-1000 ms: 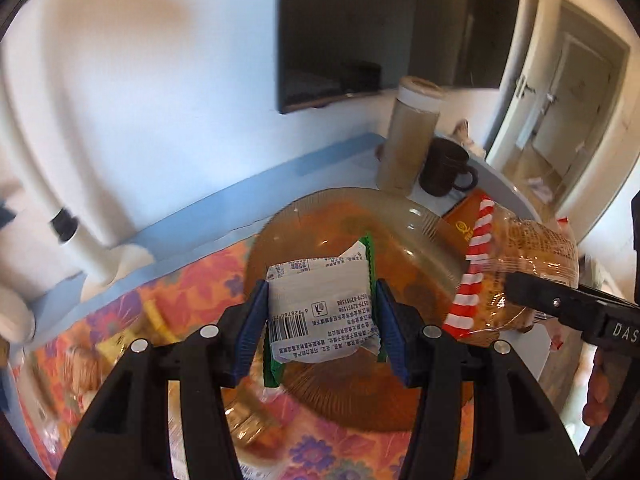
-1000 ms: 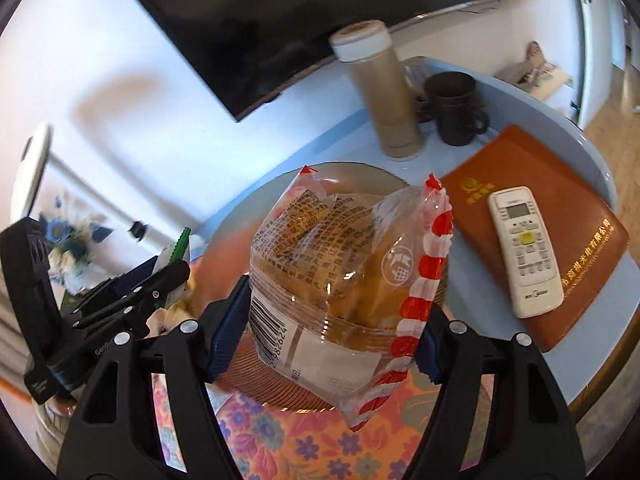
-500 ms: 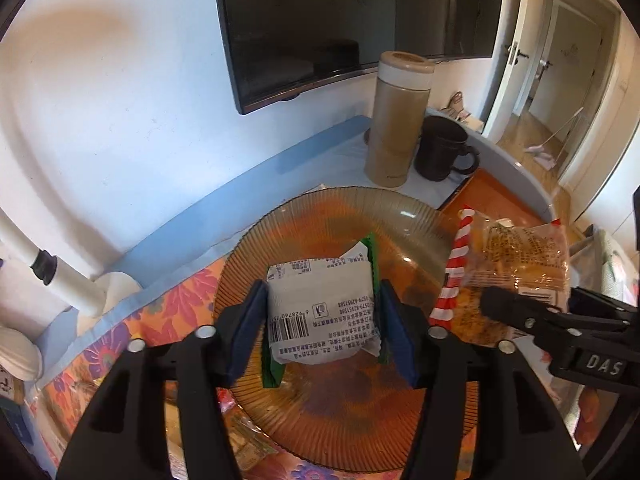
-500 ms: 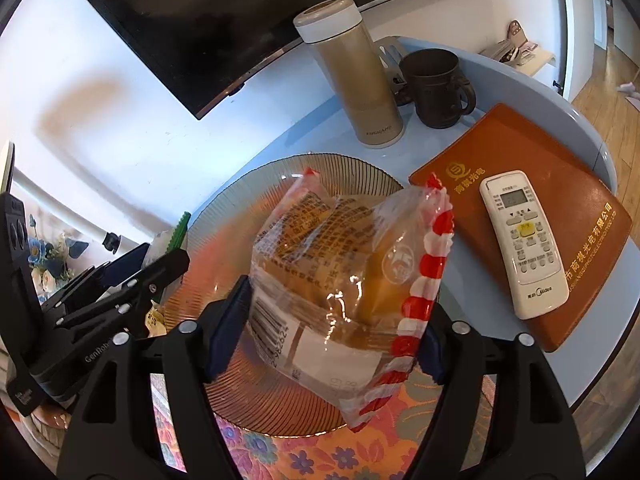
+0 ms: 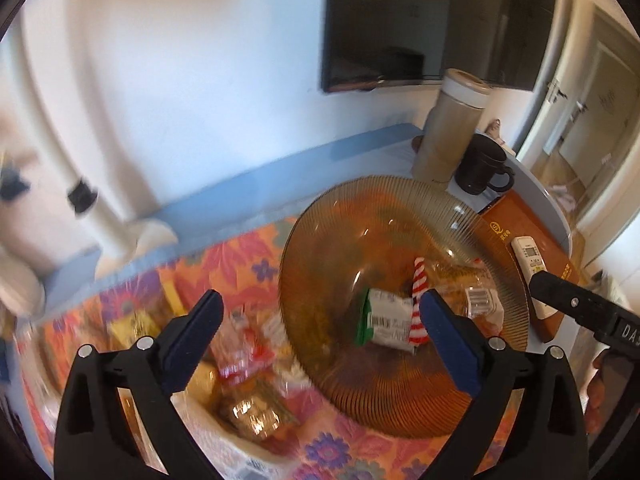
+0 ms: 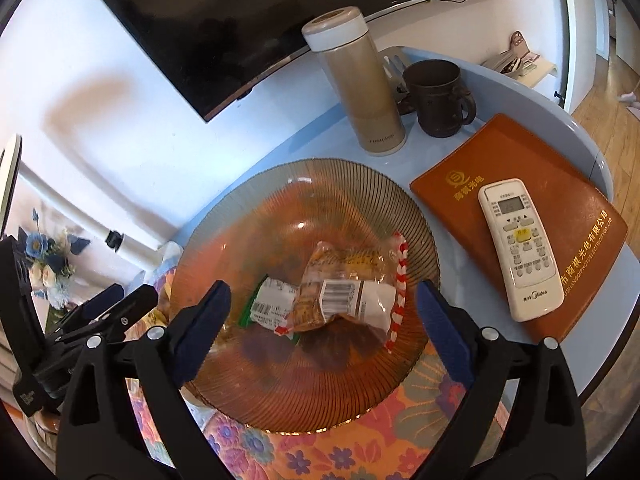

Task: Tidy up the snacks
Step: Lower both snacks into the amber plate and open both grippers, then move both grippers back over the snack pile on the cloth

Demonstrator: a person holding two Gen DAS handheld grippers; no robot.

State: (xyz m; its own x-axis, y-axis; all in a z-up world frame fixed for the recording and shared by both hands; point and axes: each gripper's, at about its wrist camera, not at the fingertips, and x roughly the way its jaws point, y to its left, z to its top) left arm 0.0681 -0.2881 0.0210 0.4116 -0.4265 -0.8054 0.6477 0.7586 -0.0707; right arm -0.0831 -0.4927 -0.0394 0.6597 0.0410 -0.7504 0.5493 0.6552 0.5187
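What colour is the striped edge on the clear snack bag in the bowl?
Red and white stripes along the clear snack bag's sealed edge, lying in the amber bowl; clearest in the right wrist view.

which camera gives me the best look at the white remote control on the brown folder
The right wrist view. There the remote control lies fully visible and sharp on the brown folder, with display and buttons clear. In the left wrist view it sits small at the right edge, its lower end hidden behind the right gripper's black finger.
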